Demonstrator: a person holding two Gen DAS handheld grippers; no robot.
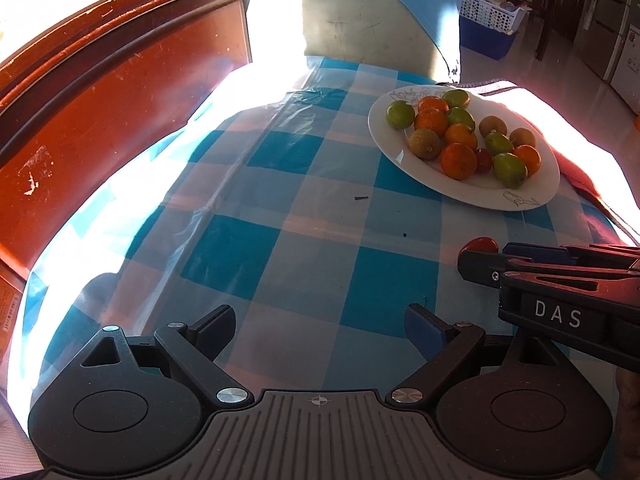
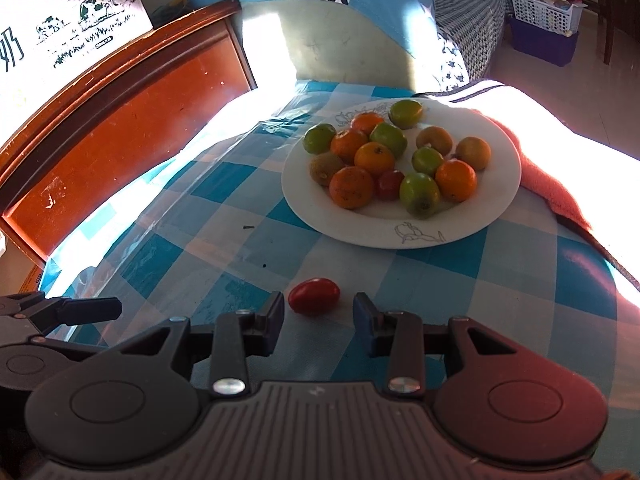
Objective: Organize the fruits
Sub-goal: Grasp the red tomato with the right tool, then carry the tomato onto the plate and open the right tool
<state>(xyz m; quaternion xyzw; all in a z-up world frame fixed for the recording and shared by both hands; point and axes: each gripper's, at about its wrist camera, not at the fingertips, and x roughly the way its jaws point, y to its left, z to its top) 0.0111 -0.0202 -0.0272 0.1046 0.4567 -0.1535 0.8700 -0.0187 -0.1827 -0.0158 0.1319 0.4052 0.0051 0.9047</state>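
Right tool (image 2: 318, 312) is set narrow with nothing gripped, the lone red tomato (image 2: 314, 296) sitting on the table just ahead of its tips. Left tool (image 1: 318, 326) hangs wide and empty. Plate (image 2: 496, 208) already holds the rest, so probably one fruit left. "DAS" reads on the right tool's side.

Two handheld grippers, both tilted downward, side by side

The left gripper (image 1: 319, 330) has its jaws spread wide, with nothing between its fingers. The right gripper (image 2: 319, 312) sits just to its right, slightly ahead, with jaws partly closed to a narrower gap; its pads (image 2: 276, 312) press on nothing. In the right wrist view, the left gripper's finger reaches in from the lower left edge.
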